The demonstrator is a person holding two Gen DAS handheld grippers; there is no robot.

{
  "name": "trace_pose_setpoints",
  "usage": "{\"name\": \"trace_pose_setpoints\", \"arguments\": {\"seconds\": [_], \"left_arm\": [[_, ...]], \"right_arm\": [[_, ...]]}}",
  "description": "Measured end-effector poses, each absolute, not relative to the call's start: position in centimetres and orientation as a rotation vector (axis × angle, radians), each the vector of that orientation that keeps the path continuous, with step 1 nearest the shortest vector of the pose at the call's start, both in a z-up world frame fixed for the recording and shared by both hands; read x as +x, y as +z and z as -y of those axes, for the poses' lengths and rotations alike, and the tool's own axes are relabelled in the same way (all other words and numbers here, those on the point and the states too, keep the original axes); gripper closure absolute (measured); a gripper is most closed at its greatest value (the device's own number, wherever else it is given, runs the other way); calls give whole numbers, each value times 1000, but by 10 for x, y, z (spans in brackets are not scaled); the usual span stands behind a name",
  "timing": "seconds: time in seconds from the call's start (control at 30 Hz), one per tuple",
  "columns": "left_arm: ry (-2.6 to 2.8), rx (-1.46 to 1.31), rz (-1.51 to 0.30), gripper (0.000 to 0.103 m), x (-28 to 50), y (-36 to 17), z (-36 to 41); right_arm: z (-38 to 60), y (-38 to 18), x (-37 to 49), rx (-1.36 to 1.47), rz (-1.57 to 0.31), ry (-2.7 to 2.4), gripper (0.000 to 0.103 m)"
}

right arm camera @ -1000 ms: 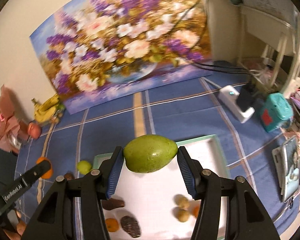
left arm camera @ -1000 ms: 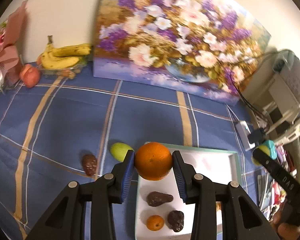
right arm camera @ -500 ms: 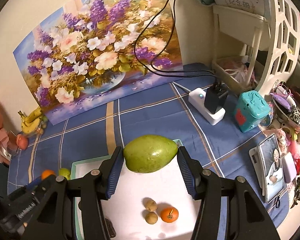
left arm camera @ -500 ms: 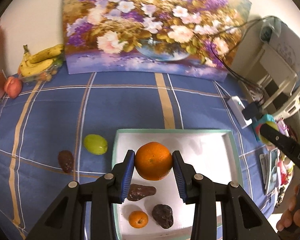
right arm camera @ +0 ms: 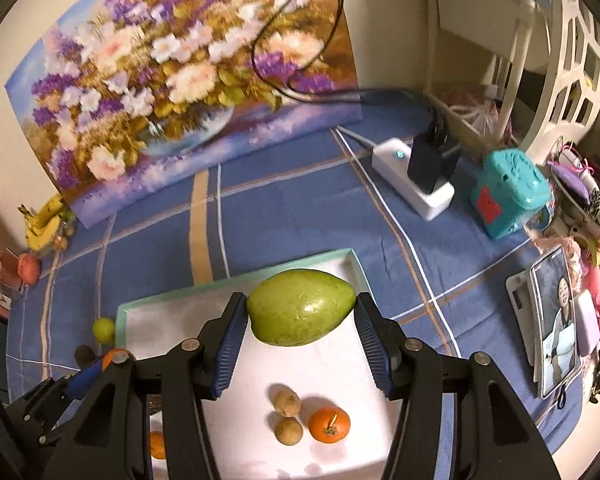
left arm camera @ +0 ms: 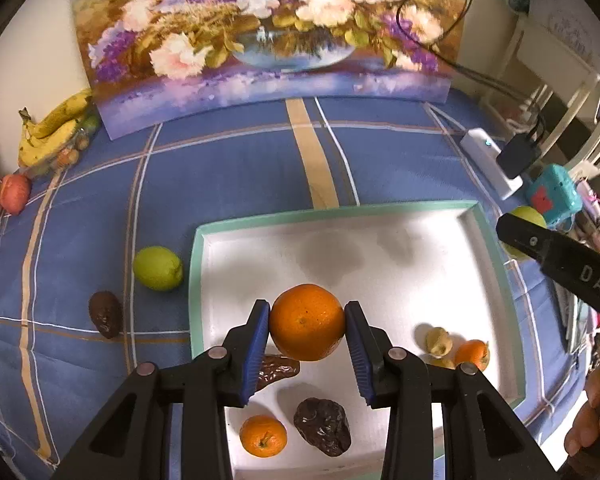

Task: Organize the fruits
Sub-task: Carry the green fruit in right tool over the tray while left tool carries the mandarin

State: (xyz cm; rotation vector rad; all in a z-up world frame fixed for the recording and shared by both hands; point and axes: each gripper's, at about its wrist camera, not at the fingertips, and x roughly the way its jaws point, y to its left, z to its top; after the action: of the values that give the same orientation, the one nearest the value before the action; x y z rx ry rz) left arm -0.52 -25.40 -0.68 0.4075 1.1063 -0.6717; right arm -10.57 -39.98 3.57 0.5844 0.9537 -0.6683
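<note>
Where blue plaid tablecloth (left arm camera: 228, 184) spreads — floral painting (left arm camera: 260, 32) behind.

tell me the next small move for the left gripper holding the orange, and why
Probably lower it a little further and set the orange on the bare white patch of the tray ahead, then open. The left gripper is shut on the orange above the tray, a dark dried fruit lies just under its left finger, and the area ahead is free.

Orange (left arm camera: 307, 322) is bright orange, mango (right arm camera: 300, 306) green, tray (left arm camera: 412, 264) white with mint rim, cloth (left arm camera: 236, 168) blue with tan and white stripes.
</note>
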Motion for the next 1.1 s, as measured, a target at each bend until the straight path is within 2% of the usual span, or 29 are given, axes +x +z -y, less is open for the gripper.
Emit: {"name": "trace_pose_setpoints", "arguments": {"seconds": [0.4,1.1], "left_arm": [[-648,494,-1155,62,-10,-41,263],[-630,588,-1166,61,-20,-63,273]], "right_arm": [[405,-27,-100,651,-1111,-662,46],[407,-51,-101,667,-1164,-660,46]]}}
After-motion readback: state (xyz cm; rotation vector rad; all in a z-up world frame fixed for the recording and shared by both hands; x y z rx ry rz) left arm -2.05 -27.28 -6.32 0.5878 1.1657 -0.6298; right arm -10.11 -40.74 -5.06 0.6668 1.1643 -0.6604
